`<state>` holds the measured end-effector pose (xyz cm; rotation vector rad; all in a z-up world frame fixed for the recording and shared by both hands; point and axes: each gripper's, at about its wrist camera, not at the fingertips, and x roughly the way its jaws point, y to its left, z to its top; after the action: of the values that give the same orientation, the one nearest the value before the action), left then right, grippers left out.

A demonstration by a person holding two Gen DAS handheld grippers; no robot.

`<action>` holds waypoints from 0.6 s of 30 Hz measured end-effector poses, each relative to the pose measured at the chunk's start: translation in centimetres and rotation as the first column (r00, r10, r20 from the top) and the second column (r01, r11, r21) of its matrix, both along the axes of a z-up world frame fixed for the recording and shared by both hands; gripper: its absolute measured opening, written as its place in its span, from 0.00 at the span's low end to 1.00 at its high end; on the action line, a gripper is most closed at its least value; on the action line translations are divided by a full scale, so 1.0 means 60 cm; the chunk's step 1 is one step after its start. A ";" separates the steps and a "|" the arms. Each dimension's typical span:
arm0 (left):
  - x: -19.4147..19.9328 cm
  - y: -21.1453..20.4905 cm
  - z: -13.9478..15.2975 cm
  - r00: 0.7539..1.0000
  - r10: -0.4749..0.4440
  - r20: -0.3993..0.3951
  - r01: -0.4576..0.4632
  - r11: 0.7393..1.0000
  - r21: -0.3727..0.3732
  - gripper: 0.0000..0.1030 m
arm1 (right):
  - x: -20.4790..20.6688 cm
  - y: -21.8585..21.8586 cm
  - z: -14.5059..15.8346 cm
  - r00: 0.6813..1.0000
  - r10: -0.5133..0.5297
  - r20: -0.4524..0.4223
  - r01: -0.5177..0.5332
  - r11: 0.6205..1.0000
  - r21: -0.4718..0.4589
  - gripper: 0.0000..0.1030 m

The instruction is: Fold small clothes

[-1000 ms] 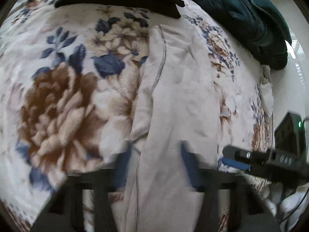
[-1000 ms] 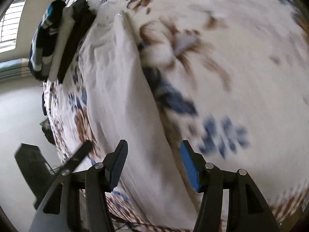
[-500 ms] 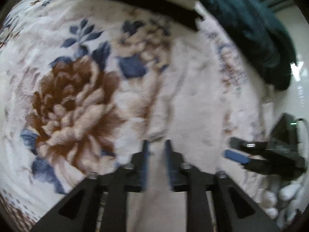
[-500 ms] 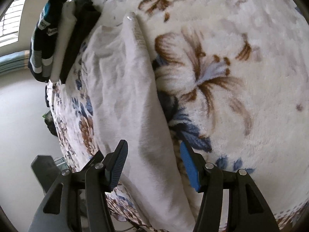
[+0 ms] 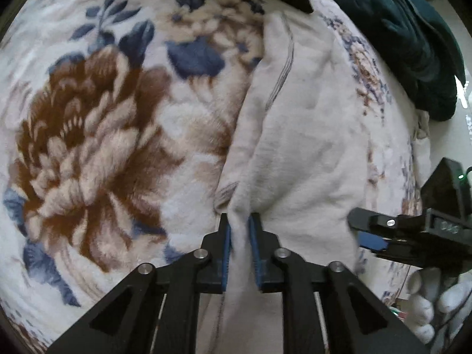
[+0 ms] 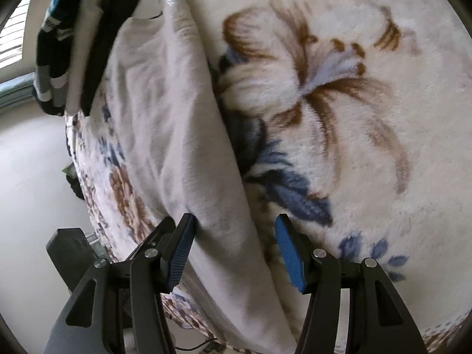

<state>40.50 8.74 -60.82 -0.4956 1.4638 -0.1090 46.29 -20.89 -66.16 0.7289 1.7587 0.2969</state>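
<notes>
A long cream garment [image 5: 298, 135] lies folded lengthwise on a floral blanket [image 5: 97, 147]. My left gripper [image 5: 239, 221] is shut on a pinch of its near left edge. My right gripper [image 6: 234, 221] is open, its blue pads on either side of the garment's [image 6: 188, 135] folded edge, low over the cloth. The right gripper also shows in the left wrist view [image 5: 368, 236] at the right, beside the garment's near end.
Folded dark and white clothes [image 6: 73, 50] are stacked at the garment's far end. A dark teal blanket [image 5: 398, 29] lies at the back right. The bed edge and pale floor [image 6: 32, 177] are left in the right wrist view.
My left gripper closed on the garment's near edge. My right gripper moved nearer the garment, staying open astride its folded edge.
</notes>
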 end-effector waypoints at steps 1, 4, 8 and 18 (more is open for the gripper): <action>0.009 -0.003 0.017 1.000 -0.004 0.006 0.004 1.000 -0.018 0.20 | 0.004 -0.003 0.004 1.000 -0.001 0.003 0.001 1.000 0.007 0.57; 0.041 0.003 0.053 0.998 -0.004 0.065 0.011 0.995 -0.101 0.52 | 0.016 -0.022 0.025 0.999 -0.025 0.031 0.024 0.999 0.047 0.57; 0.141 -0.004 0.050 0.993 -0.049 0.103 0.057 0.995 -0.083 0.55 | 0.065 -0.036 0.025 0.997 -0.058 0.045 0.054 0.995 0.080 0.57; 0.310 -0.025 -0.029 0.988 -0.136 0.077 0.137 0.990 -0.012 0.47 | 0.254 -0.017 -0.029 0.992 -0.093 0.091 0.083 0.990 0.110 0.58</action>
<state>59.08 7.26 -62.54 -0.4002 1.4221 -0.2466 61.54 -21.93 -67.91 0.8530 1.6250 0.3613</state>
